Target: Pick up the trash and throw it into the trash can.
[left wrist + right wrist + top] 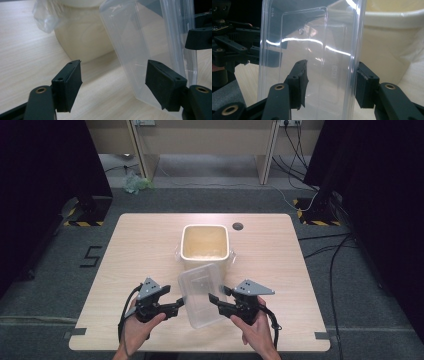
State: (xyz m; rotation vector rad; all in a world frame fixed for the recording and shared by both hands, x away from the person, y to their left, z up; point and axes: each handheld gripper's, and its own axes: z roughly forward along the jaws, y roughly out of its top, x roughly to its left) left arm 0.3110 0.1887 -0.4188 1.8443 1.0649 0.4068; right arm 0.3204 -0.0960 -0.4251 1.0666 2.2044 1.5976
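Lid (312, 62): top and bottom cut off by the right gripper view's edges; its clear plastic blurs the left tongs (234, 50) behind it. Whether the right tongs (329, 82) touch it: cannot tell.
Tub (82, 32): rim cut off at the left gripper view's top edge.
Tub's contents: too faint to tell in the high view.
Forearms: cut off at the high view's bottom edge.

A clear lid (312, 62) stands upright between the right gripper's (330, 82) black jaws, one jaw behind its panel, the other against its edge. Beside the lid, a cream tub (392, 42) rises on the wooden table (412, 75). Beyond the lid, the left gripper (234, 47) shows dark.
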